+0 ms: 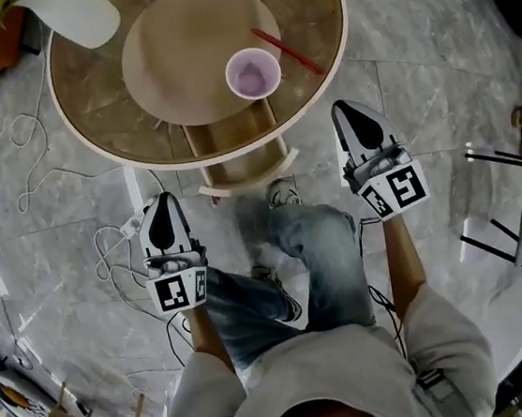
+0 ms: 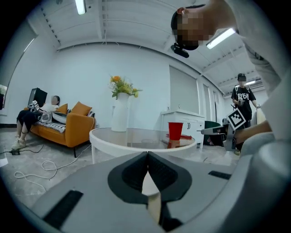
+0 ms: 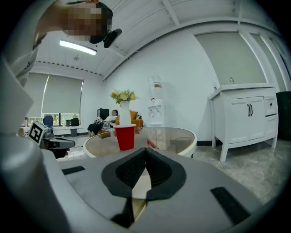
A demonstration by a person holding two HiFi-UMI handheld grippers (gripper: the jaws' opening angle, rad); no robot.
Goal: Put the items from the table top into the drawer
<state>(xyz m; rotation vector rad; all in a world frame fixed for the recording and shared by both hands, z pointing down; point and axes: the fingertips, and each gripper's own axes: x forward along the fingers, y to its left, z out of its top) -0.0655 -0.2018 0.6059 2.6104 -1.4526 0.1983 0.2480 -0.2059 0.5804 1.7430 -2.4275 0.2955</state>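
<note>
Both grippers low on the near side of the round table, jaws pressed together on nothing.

We note the left gripper (image 1: 163,205) and right gripper (image 1: 351,114) short of the table (image 1: 70,113) and apart from it. On each, the pads meet at the tips with nothing between them. A red cup (image 1: 253,73) stands upright on the table top towards the near right. From above its inside looks pale, and we cannot tell whether it holds anything. A thin red stick (image 1: 287,50) lies just beside the cup on the right, too slim for us to identify. The drawer (image 1: 237,163) is pulled out under the table's near edge and shows a plain wooden bottom, with its far part beneath the table top. A white vase (image 1: 77,13) at the far left is cut off by the frame edge. The person's legs (image 1: 324,261) cover the floor between the grippers.
</note>
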